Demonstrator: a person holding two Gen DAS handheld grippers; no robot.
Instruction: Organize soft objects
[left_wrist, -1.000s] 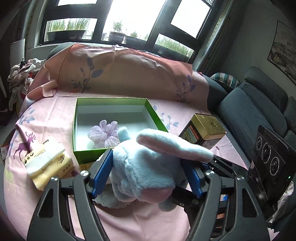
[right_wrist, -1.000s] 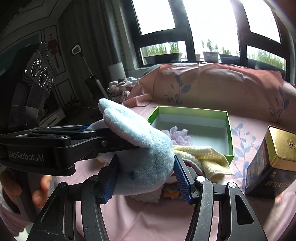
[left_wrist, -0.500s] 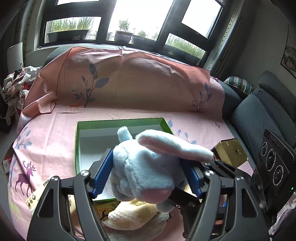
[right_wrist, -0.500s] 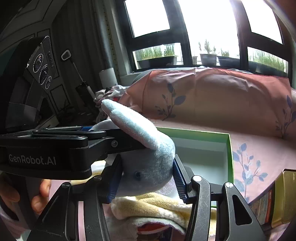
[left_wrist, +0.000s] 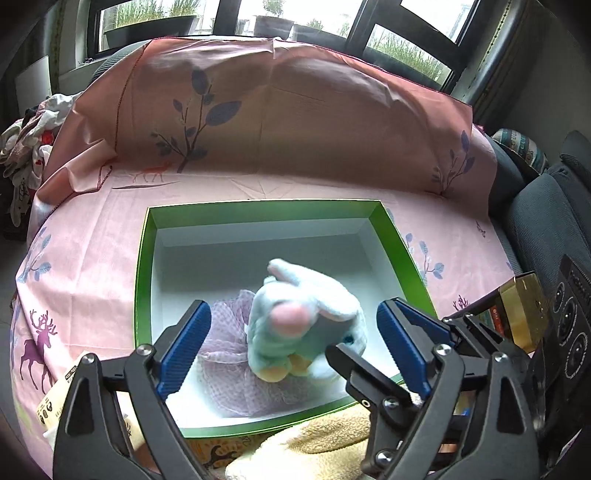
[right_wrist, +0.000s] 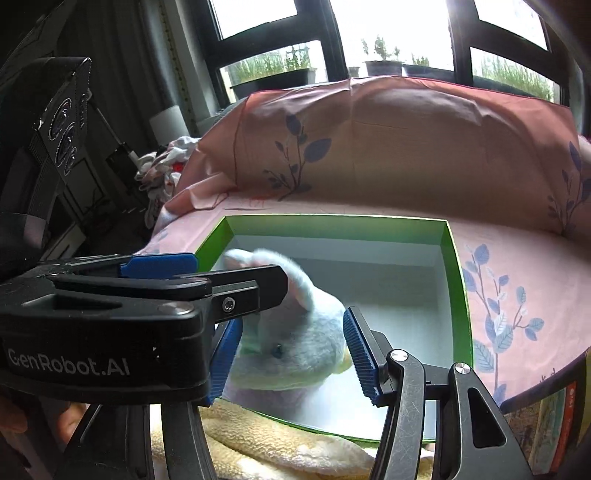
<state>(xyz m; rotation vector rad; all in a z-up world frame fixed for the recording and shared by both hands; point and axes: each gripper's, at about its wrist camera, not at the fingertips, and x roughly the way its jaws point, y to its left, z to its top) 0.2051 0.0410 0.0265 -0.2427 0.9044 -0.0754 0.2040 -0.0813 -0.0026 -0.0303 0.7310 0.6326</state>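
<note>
- The blue plush rabbit (left_wrist: 306, 325) is lying inside the green box (left_wrist: 142, 295), toward the box's near wall, resting partly on a lilac mesh scrunchie (left_wrist: 225, 325) that is also lying in the box.
- The left gripper (left_wrist: 293, 345) is hovering over the box's near side with its jaws spread wide, the blue pads clear of the rabbit on both sides.
- The right gripper (right_wrist: 291, 354) is flanking the rabbit with its jaws apart; whether its pads are touching the plush I cannot tell.
- The placing step is looking all but done; judging by the task, the next move is calling for lifting both grippers straight out of the box without snagging the plush, then going for the cream fleece cloth (left_wrist: 314, 446) lying just outside the box's near wall.
- A pink printed sheet (left_wrist: 92, 229) is covering the surface under the box and rising behind it; a gold tin (left_wrist: 524, 314) is standing to the box's right, with windows and planters beyond.
</note>
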